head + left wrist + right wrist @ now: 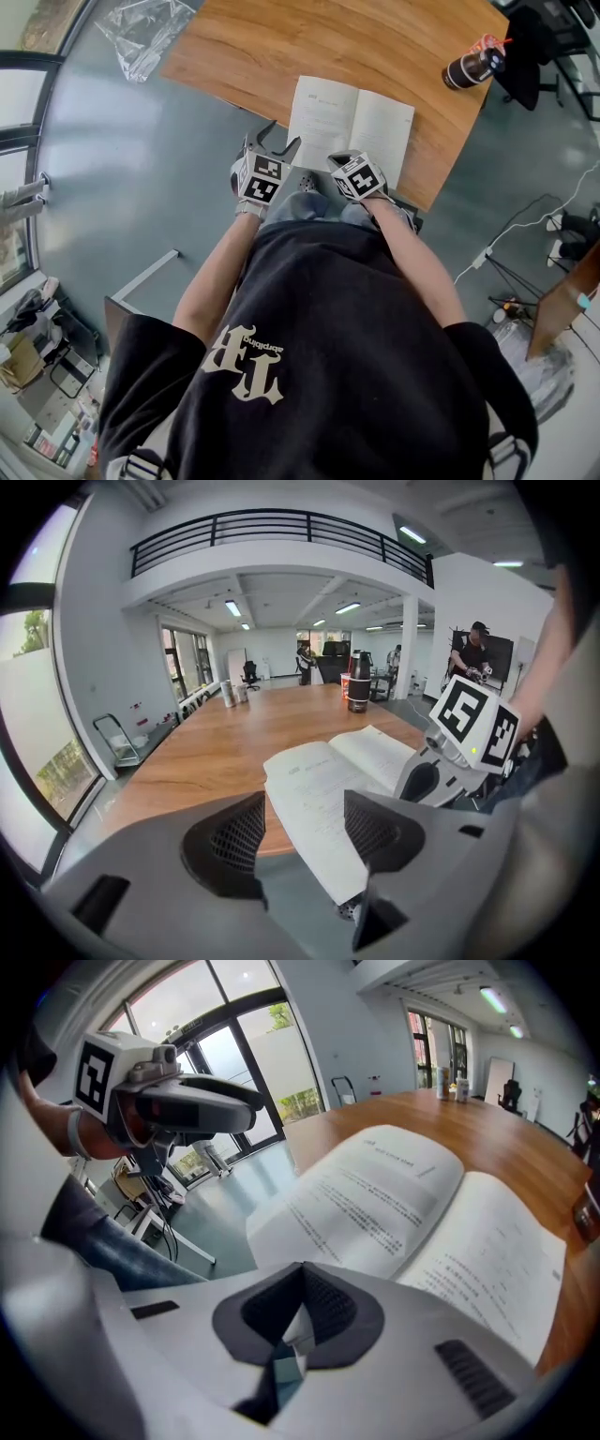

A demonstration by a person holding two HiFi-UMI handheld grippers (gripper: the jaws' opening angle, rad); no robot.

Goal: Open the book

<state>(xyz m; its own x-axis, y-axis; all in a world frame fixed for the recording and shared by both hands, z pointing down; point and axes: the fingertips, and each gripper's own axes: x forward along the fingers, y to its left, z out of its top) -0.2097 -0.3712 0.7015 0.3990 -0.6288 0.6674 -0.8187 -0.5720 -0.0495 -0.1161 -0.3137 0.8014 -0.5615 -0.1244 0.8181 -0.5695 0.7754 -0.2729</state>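
Seen from your head, your right gripper (339, 161) covered the book (352, 117)'s near edge, and the table (281, 47) ran off the top. The print was too small to read. Whether your right jaws pinched a page was unclear.

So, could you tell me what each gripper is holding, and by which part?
Left gripper: nothing, jaws apart. Right gripper: jaws shut by the book's near edge; whether the pale sliver between them is a page cannot be told.

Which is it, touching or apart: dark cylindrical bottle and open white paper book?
Apart. Head view shows bare wooden table between the dark cylindrical bottle and the open white paper book.
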